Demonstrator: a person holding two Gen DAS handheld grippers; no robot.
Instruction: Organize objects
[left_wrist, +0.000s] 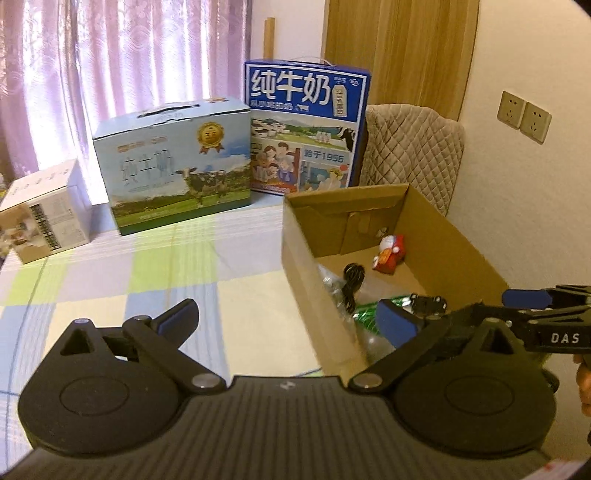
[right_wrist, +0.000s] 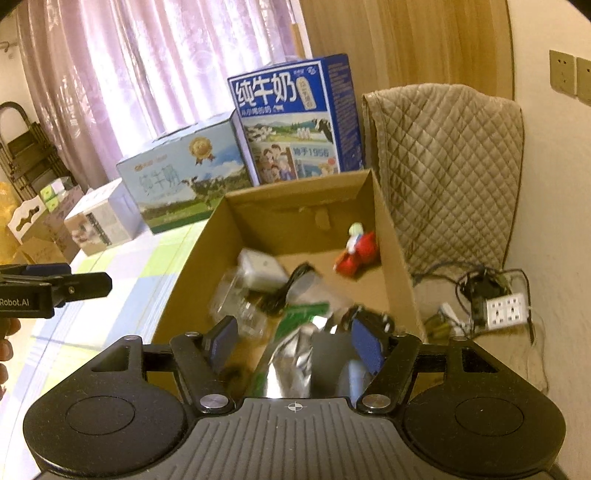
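An open cardboard box (right_wrist: 388, 236) stands on the checked tablecloth (left_wrist: 221, 280). Inside lie a red toy figure (right_wrist: 354, 251), a white adapter (right_wrist: 262, 273), a black cable (right_wrist: 291, 288), a clear plastic bottle (right_wrist: 236, 306), a green and silver pouch (right_wrist: 299, 332) and a small black toy car (right_wrist: 373, 319). My right gripper (right_wrist: 295, 341) hovers open over the box's near end, above the pouch, gripping nothing. My left gripper (left_wrist: 286, 317) is wide open and straddles the box's (left_wrist: 461, 236) left wall. The left wrist view also shows the red toy (left_wrist: 389, 254), pouch (left_wrist: 369, 314), car (left_wrist: 428, 304) and right gripper (left_wrist: 509, 302).
Two milk cartons (left_wrist: 173, 162) (left_wrist: 306, 125) and a small white box (left_wrist: 44, 214) stand along the table's far side. A quilted chair cover (right_wrist: 443, 166) is behind the box. On the floor at right are a power strip (right_wrist: 506, 306) and tangled cables. A hand shows at each view's edge.
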